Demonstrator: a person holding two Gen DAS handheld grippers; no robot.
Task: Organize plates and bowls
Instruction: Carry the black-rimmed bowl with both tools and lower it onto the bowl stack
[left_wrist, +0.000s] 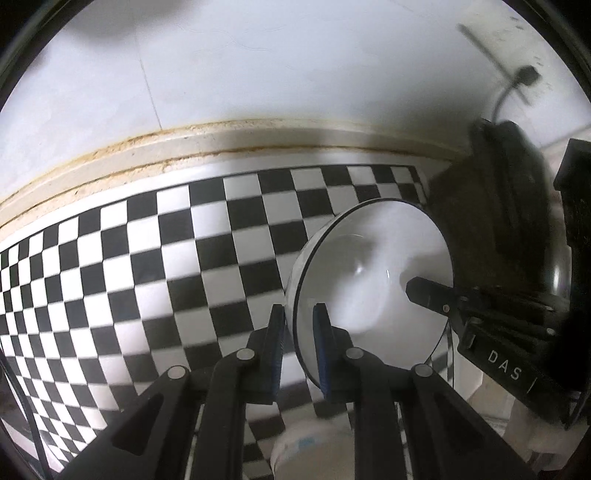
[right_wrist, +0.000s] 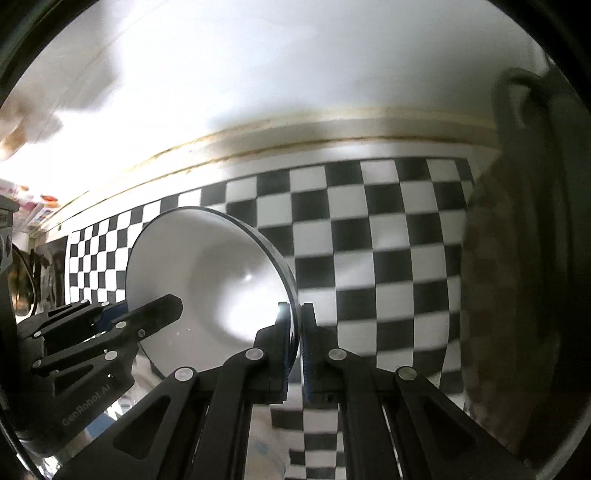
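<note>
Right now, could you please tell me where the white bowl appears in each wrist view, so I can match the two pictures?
Left wrist view: the white bowl sits right of centre, its rim pinched at lower left by the left tool.
Right wrist view: the bowl sits left of centre, its rim pinched at lower right by the right tool.
Shared landmark: the checkered mat behind it.

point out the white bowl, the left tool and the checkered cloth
white bowl (left_wrist: 369, 258), left wrist view, inner wall
left tool (left_wrist: 298, 325), left wrist view, between fingertips at the rim
checkered cloth (right_wrist: 388, 229), right wrist view, bare squares
</note>
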